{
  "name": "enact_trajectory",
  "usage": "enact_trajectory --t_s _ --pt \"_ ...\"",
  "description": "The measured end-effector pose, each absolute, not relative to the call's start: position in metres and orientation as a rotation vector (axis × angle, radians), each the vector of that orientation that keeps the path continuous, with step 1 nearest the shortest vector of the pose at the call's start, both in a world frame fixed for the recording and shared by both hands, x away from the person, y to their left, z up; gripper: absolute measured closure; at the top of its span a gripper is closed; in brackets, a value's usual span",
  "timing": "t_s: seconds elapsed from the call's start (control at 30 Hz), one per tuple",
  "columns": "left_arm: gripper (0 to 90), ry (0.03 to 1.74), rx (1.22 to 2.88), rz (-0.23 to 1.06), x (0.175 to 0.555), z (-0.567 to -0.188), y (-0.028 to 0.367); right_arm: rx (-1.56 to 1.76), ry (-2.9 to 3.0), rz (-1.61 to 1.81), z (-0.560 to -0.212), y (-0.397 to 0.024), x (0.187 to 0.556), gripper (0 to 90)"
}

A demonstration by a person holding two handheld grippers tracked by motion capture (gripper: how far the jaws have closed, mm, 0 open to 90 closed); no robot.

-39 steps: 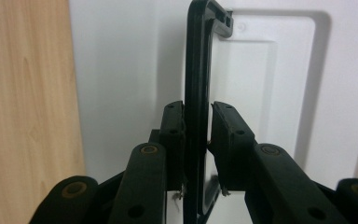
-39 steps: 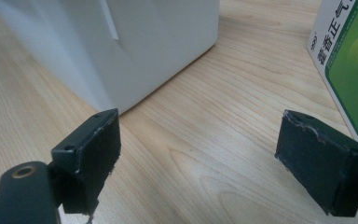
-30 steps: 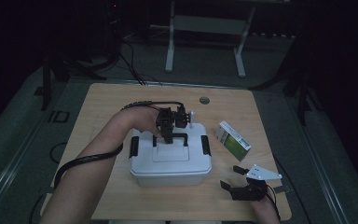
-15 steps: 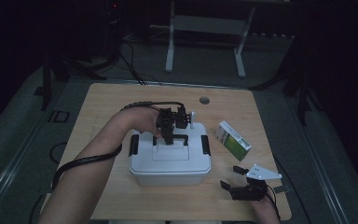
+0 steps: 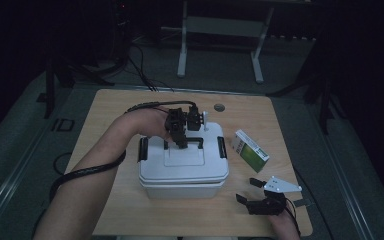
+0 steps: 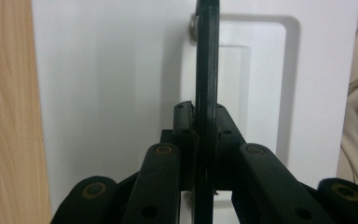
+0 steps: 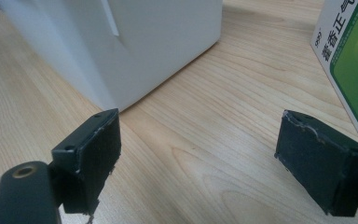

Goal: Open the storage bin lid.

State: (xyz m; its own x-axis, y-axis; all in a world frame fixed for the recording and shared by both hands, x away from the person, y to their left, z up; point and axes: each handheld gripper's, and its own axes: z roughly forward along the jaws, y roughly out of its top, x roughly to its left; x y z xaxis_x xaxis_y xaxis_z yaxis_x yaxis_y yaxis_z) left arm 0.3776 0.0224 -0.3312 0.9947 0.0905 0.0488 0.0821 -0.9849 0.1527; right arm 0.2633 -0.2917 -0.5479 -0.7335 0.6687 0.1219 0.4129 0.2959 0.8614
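a: where's the white box (image 5: 184,167) sitting?

b: about the middle of the wooden table (image 5: 105,112), a little toward the near edge. its lid is on, with a black latch on the left end and another on the right end.

a: and the left gripper (image 5: 180,134)?

b: it's over the far part of the lid, pointing down. in the left gripper view its jaws are pinched narrow on the thin black handle (image 6: 207,84) of the box, which runs straight up between them. the handle stands raised over the recessed panel in the lid.

a: so it's actually holding the handle?

b: yes, the pads sit tight against both sides of it. the person's left forearm reaches in from the near left, and the cable loops back along it.

a: what about the right gripper (image 5: 258,192)?

b: it's low at the near right corner of the table, well apart from the lid. its jaws stand wide with nothing between them, just bare wood showing in the gap in the right gripper view.

a: anything close to it?

b: the near right corner of the box (image 7: 121,42) is just ahead of it on the left, and a green and white carton (image 5: 250,151) lies to the right of the box, a bit farther away. the carton (image 7: 349,60) has printed characters on its white edge.
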Motion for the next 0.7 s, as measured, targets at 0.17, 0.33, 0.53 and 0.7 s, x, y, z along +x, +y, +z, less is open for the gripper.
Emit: enact_trajectory --t_s 0.17,0.33,0.53,0.7 --pt "83.2 0.144 2.979 0.085 0.375 -0.326 0.031 0.996 2.302 1.418 -0.548 -0.292 0.264 13.8" --pt "83.3 0.169 2.966 0.081 0.373 -0.323 0.043 0.997 2.303 1.417 -0.548 -0.292 0.264 13.7" --pt "83.3 0.204 2.956 0.078 0.369 -0.321 0.059 0.994 2.297 1.423 -0.547 -0.292 0.263 13.8" --pt "83.3 0.244 2.95 0.081 0.366 -0.32 0.075 0.993 2.296 1.425 -0.547 -0.292 0.262 13.7"
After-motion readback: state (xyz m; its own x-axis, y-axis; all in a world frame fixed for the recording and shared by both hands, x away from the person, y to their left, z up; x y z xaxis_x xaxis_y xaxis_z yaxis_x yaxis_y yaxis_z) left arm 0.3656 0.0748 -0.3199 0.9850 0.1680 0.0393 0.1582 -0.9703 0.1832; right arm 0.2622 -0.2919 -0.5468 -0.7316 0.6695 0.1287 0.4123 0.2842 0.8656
